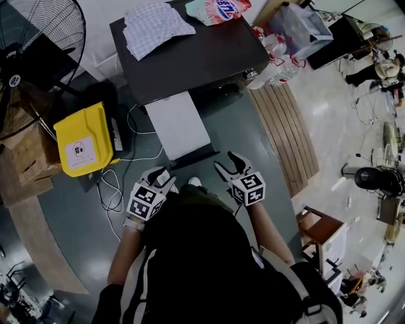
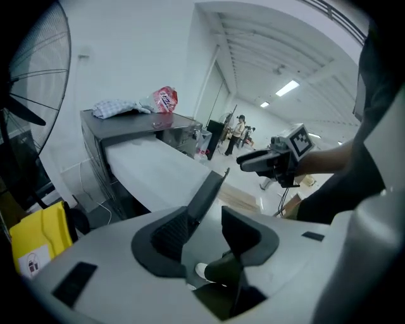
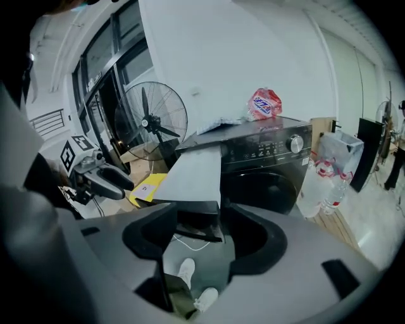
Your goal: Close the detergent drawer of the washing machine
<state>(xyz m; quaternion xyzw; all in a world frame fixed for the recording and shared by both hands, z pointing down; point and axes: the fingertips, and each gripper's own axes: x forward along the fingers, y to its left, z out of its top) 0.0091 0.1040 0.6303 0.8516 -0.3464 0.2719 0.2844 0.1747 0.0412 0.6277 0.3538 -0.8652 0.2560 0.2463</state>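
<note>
**Grippers wide open by the pulled-out drawer**

Both grippers are let go and hold nothing. The left gripper [image 1: 163,177] has its two jaws spread apart, with only air between the pads. The right gripper [image 1: 224,161] is the same, with wide jaws and nothing pinched.

The long white detergent drawer [image 1: 177,123] sticks far out of the black washing machine [image 1: 209,57], toward the person. Its dark front end is the part nearest to the grippers. The left gripper is just to the left of that end and the right gripper is just to the right. In the head view neither one touches it. Each gripper points at the drawer and tips downward.

One white shoe [image 1: 195,182] of the person shows on the grey floor [image 1: 253,152], between the two grippers.

On top of the washing machine lies a crumpled checked cloth [image 1: 155,25]. A pink and white bag [image 1: 218,9] sits beside it, at the back edge.

To the left of the machine a yellow plastic box [image 1: 85,139] stands. White cables [image 1: 117,183] run over the floor near it. A black round fan [image 1: 38,38] is further left. On the right of the machine a brown wooden slat board [image 1: 285,133] lies flat on the floor.
</note>
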